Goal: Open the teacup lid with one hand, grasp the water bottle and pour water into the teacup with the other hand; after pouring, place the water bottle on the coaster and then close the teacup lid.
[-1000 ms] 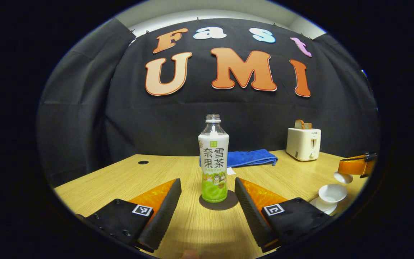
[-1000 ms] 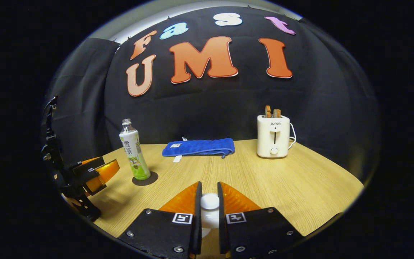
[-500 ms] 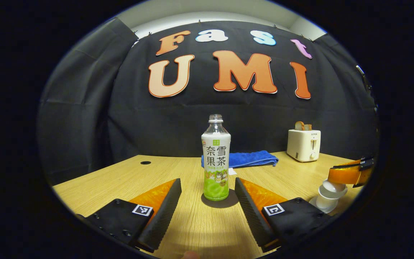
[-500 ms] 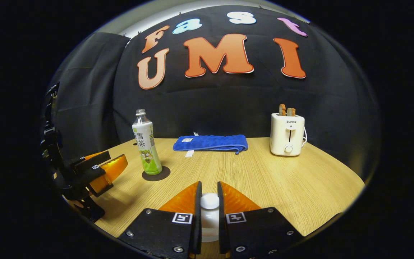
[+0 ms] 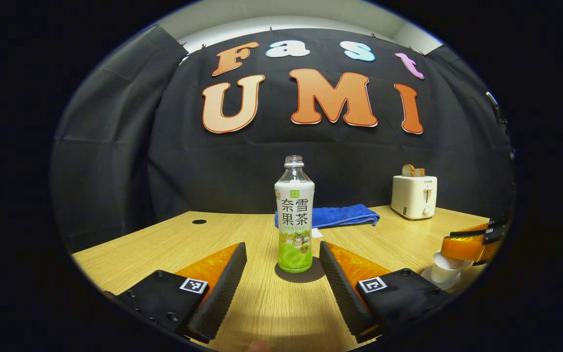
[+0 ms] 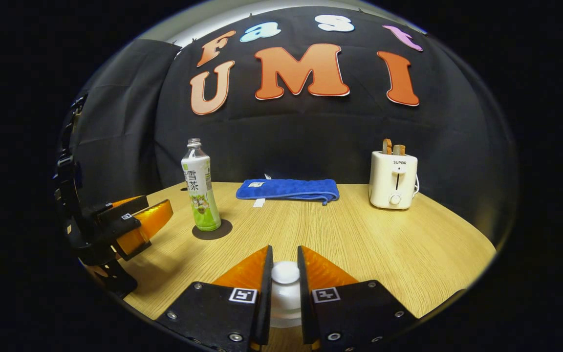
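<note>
Bottle stands upright on a coaster on the bench. Behind it lies a towel; right of the towel stands a toaster with bread in its slots. Teacup sits at the bench's near right, in the left gripper view.

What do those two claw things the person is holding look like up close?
The left gripper and right gripper look alike: two wedge-shaped jaws, each fixed to a flat black block. Every block carries a small square black-and-white marker and round screws. The left one's jaws have ribbed inner faces.
</note>
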Tool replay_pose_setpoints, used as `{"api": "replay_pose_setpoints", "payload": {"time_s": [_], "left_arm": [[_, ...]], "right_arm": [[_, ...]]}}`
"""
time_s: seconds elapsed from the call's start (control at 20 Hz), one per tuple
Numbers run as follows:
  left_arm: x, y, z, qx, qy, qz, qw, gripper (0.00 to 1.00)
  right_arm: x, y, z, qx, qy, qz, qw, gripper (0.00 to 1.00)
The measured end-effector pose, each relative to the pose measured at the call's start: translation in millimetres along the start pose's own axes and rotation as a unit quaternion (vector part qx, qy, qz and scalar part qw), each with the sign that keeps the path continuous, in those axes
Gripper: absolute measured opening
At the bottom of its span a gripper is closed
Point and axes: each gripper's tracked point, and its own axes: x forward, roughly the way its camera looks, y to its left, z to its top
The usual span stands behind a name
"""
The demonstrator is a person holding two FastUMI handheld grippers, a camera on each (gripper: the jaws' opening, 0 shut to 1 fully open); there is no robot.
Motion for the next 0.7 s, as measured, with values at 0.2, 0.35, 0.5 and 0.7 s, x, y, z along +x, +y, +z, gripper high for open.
{"api": "replay_pose_setpoints", "payload": {"time_s": [0.2,0.35,0.5,0.7], "left_arm": [[0,1,0,0.0,0.0,0.003,1.0,0.96],[0,2,0,0.001,0.0,0.008,1.0,0.96],[-1,2,1,0.001,0.0,0.009,1.0,0.96],[-1,2,0,0.002,0.0,0.009,1.0,0.96]], "right_arm": [[-1,-5,7,0.008,-0.012,-0.008,1.0,0.34],[-2,-19,12,0.006,-0.023,-0.024,0.999,0.54],[-2,-43,12,-0.004,-0.025,-0.053,0.998,0.69],[-4,-74,16,-0.012,-0.038,-0.085,0.996,0.84]]}}
